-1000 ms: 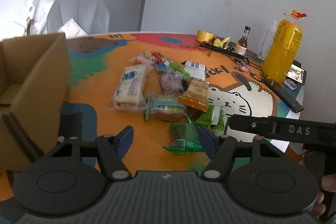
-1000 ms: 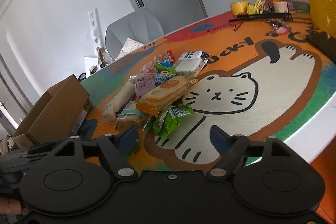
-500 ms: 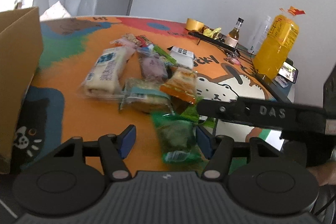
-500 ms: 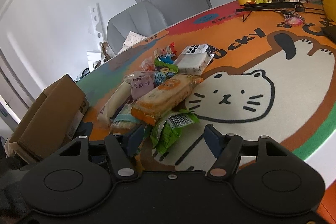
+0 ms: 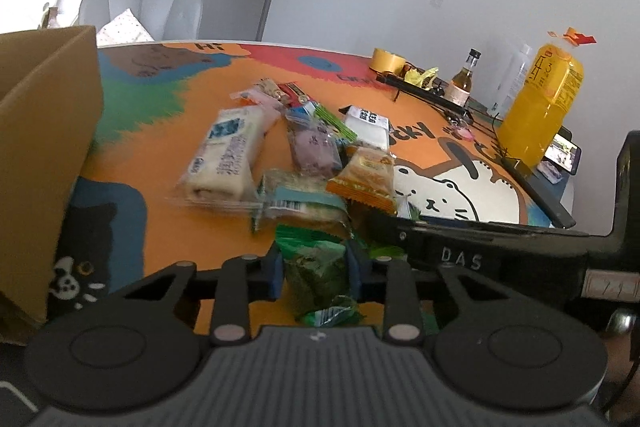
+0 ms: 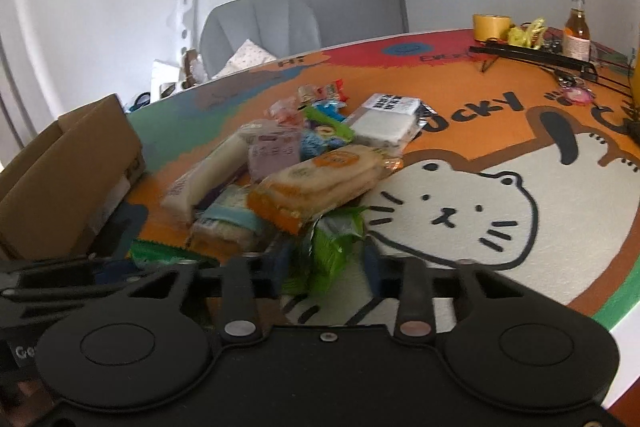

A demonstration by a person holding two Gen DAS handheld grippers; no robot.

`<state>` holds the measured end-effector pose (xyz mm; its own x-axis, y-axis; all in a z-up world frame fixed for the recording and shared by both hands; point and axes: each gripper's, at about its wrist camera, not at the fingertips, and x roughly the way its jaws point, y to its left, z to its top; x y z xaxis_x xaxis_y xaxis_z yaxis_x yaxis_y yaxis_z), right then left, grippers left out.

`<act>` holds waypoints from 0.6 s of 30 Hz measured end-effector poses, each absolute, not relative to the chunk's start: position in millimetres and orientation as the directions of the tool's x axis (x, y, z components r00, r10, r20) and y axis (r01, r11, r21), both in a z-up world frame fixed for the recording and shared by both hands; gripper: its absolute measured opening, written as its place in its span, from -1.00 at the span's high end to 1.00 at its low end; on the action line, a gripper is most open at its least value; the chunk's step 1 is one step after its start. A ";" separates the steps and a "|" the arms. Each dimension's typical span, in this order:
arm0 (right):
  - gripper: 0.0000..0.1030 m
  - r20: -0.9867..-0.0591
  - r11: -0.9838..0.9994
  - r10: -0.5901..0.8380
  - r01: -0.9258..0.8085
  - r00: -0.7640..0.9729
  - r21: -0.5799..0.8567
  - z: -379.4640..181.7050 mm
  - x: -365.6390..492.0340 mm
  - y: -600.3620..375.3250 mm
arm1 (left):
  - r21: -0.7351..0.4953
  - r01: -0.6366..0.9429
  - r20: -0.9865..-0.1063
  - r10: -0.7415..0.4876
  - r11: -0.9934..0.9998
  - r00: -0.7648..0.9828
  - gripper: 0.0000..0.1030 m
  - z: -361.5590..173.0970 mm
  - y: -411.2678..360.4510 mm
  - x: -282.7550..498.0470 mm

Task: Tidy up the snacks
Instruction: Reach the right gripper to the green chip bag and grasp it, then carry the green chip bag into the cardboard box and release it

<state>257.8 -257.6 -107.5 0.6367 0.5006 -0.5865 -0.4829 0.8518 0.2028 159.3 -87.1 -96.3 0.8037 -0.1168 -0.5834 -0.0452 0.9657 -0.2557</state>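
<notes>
Snacks lie heaped near the middle of the round table (image 5: 168, 131), whose top carries a bright orange mat with a white cat drawn toward its right side. Both hand-held tools work at the near edge of that heap. The left gripper (image 5: 315, 269) has just drawn its jaws in and now pinches a dark green packet (image 5: 316, 267) between its blue pads, the packet lying flat on the mat. The right gripper (image 6: 326, 263) has likewise just narrowed around a lighter green packet (image 6: 330, 251), which stands crumpled between its fingers at the rim of the cat drawing; whether both pads press it I cannot tell for sure, though it sits snug. Just beyond lie an orange-wrapped cake (image 6: 320, 183), a teal-banded pack (image 5: 304, 201) and a long white roll (image 5: 228, 155), overlapping one another. A cardboard box (image 5: 44, 147) stands open at the table's left edge. A yellow juice bottle (image 5: 540, 107) stands at the far right edge.
</notes>
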 end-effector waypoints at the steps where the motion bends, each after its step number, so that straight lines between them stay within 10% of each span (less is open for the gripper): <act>1: 0.47 -0.582 0.846 0.513 -0.487 0.631 0.217 -106.7 256.7 -257.9 | -0.251 -0.046 -0.580 -0.112 0.967 0.807 0.48 -93.9 -87.0 157.2; 18: 0.47 -0.476 0.828 0.557 -0.498 0.680 0.258 -73.8 215.0 -270.6 | -0.236 -0.062 -0.484 -0.062 0.970 0.873 0.57 -52.2 -77.9 115.0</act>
